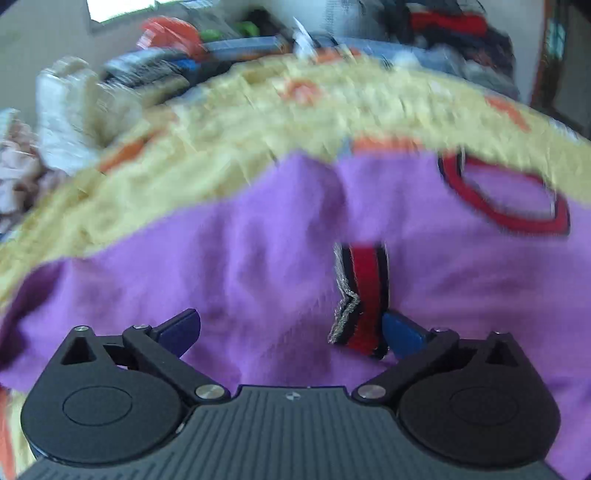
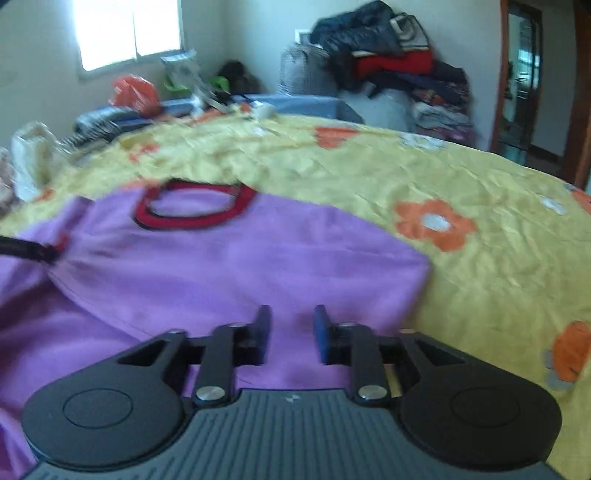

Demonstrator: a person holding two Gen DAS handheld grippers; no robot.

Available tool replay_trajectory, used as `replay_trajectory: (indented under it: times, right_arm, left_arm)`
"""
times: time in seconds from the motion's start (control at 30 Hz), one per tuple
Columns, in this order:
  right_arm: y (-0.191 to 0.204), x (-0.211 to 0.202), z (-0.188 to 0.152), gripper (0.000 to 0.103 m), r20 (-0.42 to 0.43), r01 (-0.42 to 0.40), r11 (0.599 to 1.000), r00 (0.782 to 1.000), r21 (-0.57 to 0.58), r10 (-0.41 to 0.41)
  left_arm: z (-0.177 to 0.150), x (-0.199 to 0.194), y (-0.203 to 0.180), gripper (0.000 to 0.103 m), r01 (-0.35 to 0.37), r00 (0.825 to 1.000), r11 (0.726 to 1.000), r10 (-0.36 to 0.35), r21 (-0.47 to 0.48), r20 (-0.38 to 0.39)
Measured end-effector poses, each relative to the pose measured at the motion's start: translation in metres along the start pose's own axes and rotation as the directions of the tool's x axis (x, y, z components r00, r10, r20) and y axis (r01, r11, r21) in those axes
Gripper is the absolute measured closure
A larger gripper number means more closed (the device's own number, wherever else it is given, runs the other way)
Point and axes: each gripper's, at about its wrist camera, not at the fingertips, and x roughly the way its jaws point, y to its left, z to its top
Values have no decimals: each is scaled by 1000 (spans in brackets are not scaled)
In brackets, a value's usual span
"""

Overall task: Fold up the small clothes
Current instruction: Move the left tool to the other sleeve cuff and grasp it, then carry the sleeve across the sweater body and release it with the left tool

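Two views, both blurred by motion. Far left in the left wrist view: a heap of pale and whitish clothes [image 1: 62, 110] beside the yellow floral bedspread [image 1: 221, 122], with clutter in blue, orange and green behind it, too smeared to name. Spread across the bedspread: a small purple shirt [image 1: 258, 240], wrinkled, its red, dark-edged collar [image 1: 506, 206] up toward the right. Low over the purple cloth: left hand-held gripper [image 1: 291, 332], blue-padded fingers [image 1: 181, 328] splayed wide, nothing between them. Just beside the right pad: a red-and-black ribbed cuff [image 1: 365, 295] with a grey raw edge, folded in onto the body of the shirt; contact with the pad not certain. In the right wrist view, from the left: bright window [image 2: 129, 29], orange plastic bag [image 2: 135, 92], then the same purple shirt [image 2: 240, 258] lying on the bedspread [image 2: 461, 177] with the collar [image 2: 192, 206] at the far edge. At the left border, a dark bar meeting a red cuff on the shirt, identity unclear. Centre, low: right hand-held gripper [image 2: 290, 332], fingers [image 2: 263, 332] parallel with a narrow gap, purple fabric visible through the gap; pinched or merely hovering over it, cannot tell. Farther right: orange flowers printed on the bedspread, a pile of dark and red garments [image 2: 391, 62] stacked against the wall, and a wooden door frame [image 2: 517, 81].
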Motion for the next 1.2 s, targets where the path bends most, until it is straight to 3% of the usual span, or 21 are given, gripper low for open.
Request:
replay_trajectory:
  times: [0.03, 0.13, 0.17, 0.23, 0.3, 0.37, 0.4, 0.5, 0.57, 0.63, 0.7, 0.77, 0.83, 0.87, 0.93, 0.97, 1.03, 1.2]
  right_arm:
    - [7, 10, -2, 14, -29, 18, 1000, 999, -18, -18]
    - [23, 17, -7, 12, -39, 60, 997, 997, -42, -62]
    - [28, 12, -6, 12, -28, 30, 999, 999, -28, -31]
    - [37, -1, -2, 12, -3, -41, 999, 999, 16, 41]
    - [50, -12, 0, 12, 28, -84, 996, 996, 34, 83]
    - [67, -20, -1, 12, 48, -133, 991, 990, -2, 133]
    - [74, -22, -3, 12, 62, -140, 990, 988, -25, 141]
    - [95, -22, -9, 12, 80, -154, 984, 984, -92, 162]
    - [103, -19, -12, 12, 84, -159, 981, 982, -110, 169]
    - [107, -13, -13, 12, 73, -180, 979, 980, -100, 187]
    - [108, -10, -15, 12, 71, -190, 979, 978, -75, 195]
    - [109, -8, -16, 12, 59, -203, 978, 977, -58, 206]
    - [110, -8, -17, 12, 58, -200, 978, 978, -53, 203]
    - [111, -9, -17, 12, 58, -193, 980, 979, -57, 196]
    - [111, -12, -17, 12, 60, -188, 980, 980, -59, 191]
    - [110, -14, -17, 12, 63, -186, 981, 980, -56, 190]
    - [107, -20, -17, 12, 77, -176, 983, 981, -49, 180]
    - [99, -24, -17, 12, 85, -164, 986, 982, -27, 166]
  left_arm:
    - [0, 0, 6, 0, 14, 1000, 1000, -14, -23, -13]
    - [1, -9, 34, 0, 60, 996, 991, -67, -117, -51]
    - [-3, -19, 49, 0, 93, 995, 983, -98, -161, -26]
    - [-19, -43, 88, 0, 206, 978, 944, -187, -257, 97]
    - [-43, -66, 131, 0, 247, 961, 911, -186, -329, 206]
    - [-65, -88, 170, 0, 253, 955, 928, -194, -275, 223]
    - [-75, -101, 188, 0, 227, 957, 946, -171, -234, 236]
    - [-108, -133, 233, 0, 49, 970, 996, -30, -73, 242]
    - [-126, -141, 261, 0, -84, 972, 996, 78, 19, 221]
    - [-143, -141, 292, 0, -183, 965, 983, 175, 27, 195]
    - [-154, -141, 324, 1, -154, 971, 987, 159, -42, 177]
    - [-157, -133, 348, 10, -105, 979, 987, 124, -122, 163]
    - [-156, -121, 360, 39, -63, 985, 982, 90, -176, 147]
    - [-155, -113, 364, 43, -40, 989, 982, 65, -185, 133]
    - [-155, -98, 362, 62, -38, 996, 986, 52, -164, 79]
    - [-158, -96, 362, 62, -29, 997, 987, 41, -157, 70]
    - [-164, -97, 361, 94, -8, 998, 988, 18, -155, 62]
    - [-164, -114, 360, 98, 21, 995, 985, -5, -169, 97]
